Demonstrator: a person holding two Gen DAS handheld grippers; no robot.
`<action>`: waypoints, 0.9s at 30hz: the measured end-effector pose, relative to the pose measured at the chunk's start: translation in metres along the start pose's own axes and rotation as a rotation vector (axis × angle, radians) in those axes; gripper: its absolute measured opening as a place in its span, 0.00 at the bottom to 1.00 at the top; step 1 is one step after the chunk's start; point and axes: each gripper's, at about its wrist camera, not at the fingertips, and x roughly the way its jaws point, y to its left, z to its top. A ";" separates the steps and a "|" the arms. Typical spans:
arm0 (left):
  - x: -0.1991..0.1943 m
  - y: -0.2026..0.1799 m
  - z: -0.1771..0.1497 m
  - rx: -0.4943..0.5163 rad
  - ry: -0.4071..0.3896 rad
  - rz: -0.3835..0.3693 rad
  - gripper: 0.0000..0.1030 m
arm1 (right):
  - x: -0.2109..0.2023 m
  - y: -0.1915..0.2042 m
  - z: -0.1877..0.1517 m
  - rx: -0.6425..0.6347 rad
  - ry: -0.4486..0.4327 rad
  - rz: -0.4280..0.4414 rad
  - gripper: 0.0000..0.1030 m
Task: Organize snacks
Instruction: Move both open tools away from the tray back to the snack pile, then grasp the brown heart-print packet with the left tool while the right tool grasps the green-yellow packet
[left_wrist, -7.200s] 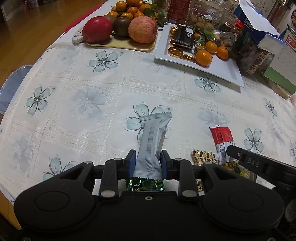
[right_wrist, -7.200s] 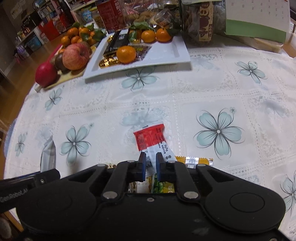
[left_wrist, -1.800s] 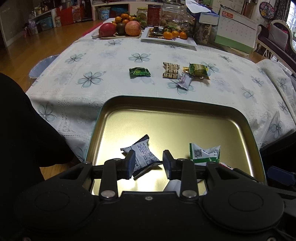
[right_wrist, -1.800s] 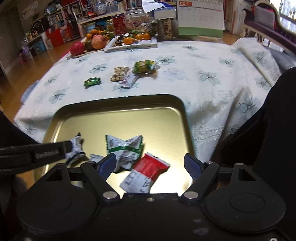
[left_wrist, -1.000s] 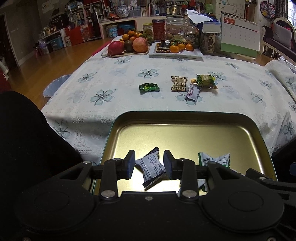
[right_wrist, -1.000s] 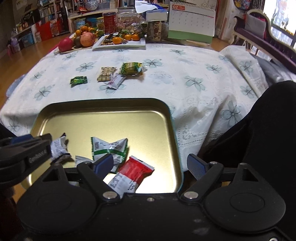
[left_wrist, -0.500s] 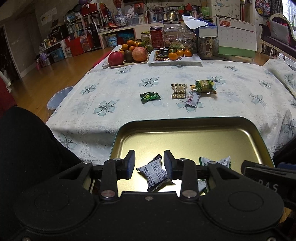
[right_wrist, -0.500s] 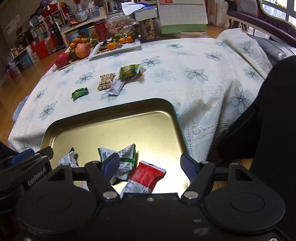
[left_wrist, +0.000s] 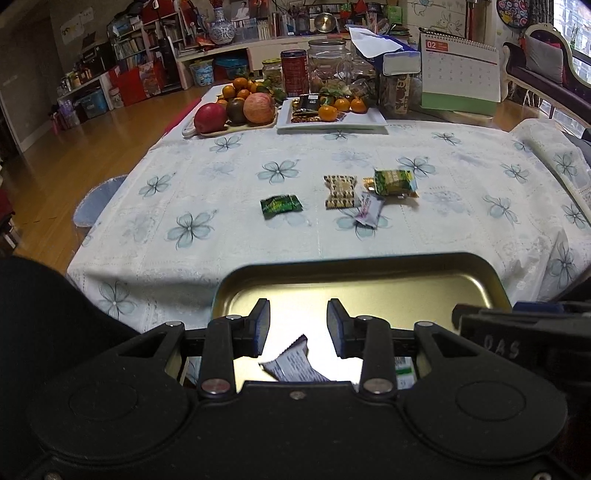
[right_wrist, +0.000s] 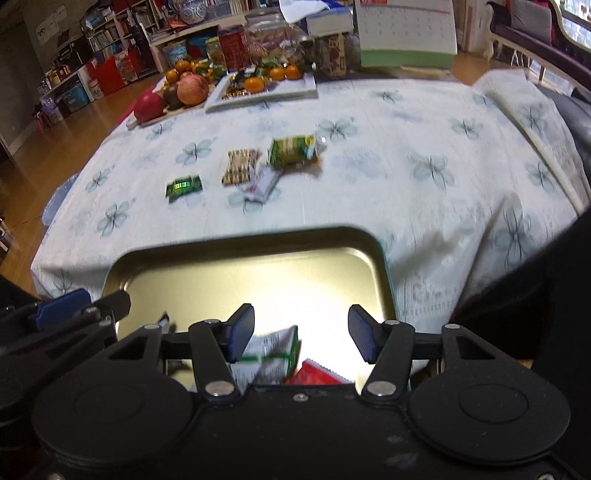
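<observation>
Hovering over a gold tin tray (left_wrist: 369, 284), the left gripper (left_wrist: 297, 328) is gaping, nothing between its pads; a grey wrapper (left_wrist: 291, 363) is lying below. At three o'clock, the right gripper (right_wrist: 301, 334), its arm reading "DAS", has just been narrowing, empty, above green-white (right_wrist: 273, 350) and red (right_wrist: 314, 374) packets.

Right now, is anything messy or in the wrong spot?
Yes. Four snacks lie loose on the tablecloth instead of in the gold tin: a dark green packet, a checkered packet, a white packet and a light green packet, the last three bunched together.
</observation>
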 end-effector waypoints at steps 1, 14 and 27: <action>0.002 0.001 0.005 0.001 -0.002 0.003 0.44 | 0.001 0.001 0.007 -0.005 -0.010 -0.001 0.56; 0.061 0.024 0.083 0.003 0.041 0.005 0.44 | 0.050 -0.022 0.117 0.063 0.032 0.080 0.51; 0.135 0.033 0.136 0.013 0.129 0.020 0.43 | 0.121 -0.042 0.207 0.154 0.075 0.094 0.38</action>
